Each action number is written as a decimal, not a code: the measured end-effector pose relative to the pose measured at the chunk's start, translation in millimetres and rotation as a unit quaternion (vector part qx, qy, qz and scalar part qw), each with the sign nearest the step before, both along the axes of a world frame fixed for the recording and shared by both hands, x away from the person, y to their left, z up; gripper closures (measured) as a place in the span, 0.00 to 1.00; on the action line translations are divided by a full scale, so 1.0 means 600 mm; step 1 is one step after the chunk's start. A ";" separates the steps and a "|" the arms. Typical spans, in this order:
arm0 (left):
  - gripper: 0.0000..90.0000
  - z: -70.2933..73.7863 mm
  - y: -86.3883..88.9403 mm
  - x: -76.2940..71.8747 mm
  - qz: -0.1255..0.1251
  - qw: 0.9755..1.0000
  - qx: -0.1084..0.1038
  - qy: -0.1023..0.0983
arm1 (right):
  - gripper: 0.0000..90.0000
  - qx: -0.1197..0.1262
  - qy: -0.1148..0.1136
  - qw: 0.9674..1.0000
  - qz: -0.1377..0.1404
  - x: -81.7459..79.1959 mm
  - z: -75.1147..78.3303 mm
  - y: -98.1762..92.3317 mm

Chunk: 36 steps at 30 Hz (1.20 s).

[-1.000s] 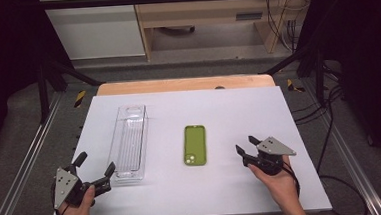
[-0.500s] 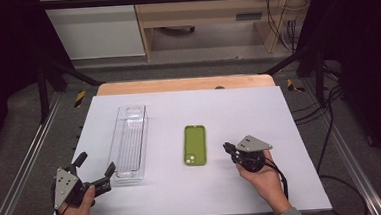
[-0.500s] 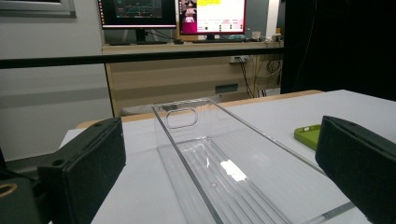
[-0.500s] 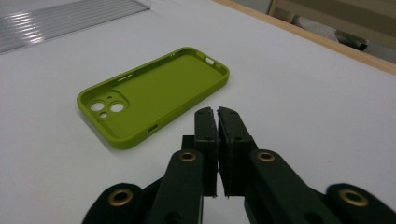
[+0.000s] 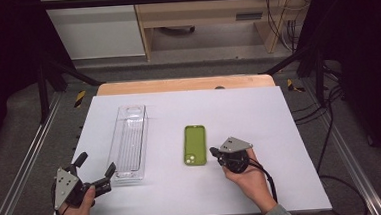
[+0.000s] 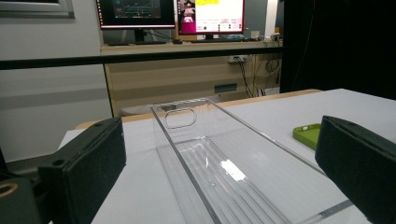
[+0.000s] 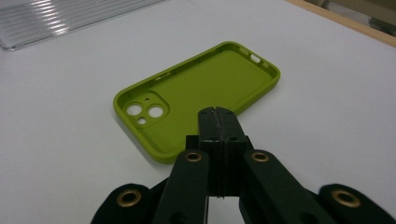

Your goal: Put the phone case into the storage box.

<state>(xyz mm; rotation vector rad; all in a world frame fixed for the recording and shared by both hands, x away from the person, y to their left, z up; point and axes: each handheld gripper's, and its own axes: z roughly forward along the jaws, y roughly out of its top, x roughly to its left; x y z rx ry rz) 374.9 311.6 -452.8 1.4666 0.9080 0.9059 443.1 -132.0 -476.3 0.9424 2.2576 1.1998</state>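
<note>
A fixed overhead camera looks forward and down across the white counter [image 5: 258,108], taking in both hand-held tools at its near edge. The camera on the left tool [image 6: 219,186] sits low, facing up the clear tray [image 6: 219,158] toward the monitors [image 6: 173,14] beyond, the green case [image 6: 308,134] at its right edge. The camera on the right tool [image 7: 218,122] peers down at close range on the same case [image 7: 201,93], the tray's [image 7: 56,18] corner at top left.

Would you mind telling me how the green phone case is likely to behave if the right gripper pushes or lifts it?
The phone case is an empty, thin-walled shell, so probably light and somewhat bendy. Lying flat on the table, it should slide, not roll or tip. The right gripper is shut, suiting a push.
</note>
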 end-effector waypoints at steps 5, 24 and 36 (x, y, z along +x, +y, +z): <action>0.01 0.000 0.000 0.000 0.000 1.000 0.001 0.000 | 1.00 -0.002 0.006 1.000 0.007 -0.001 -0.004 0.012; 0.01 0.001 0.000 -0.001 -0.002 1.000 0.004 -0.002 | 1.00 -0.015 0.019 0.999 0.023 -0.004 -0.022 0.059; 0.01 0.001 -0.002 -0.001 -0.003 1.000 0.005 -0.002 | 1.00 -0.026 0.025 0.999 0.026 -0.003 -0.027 0.065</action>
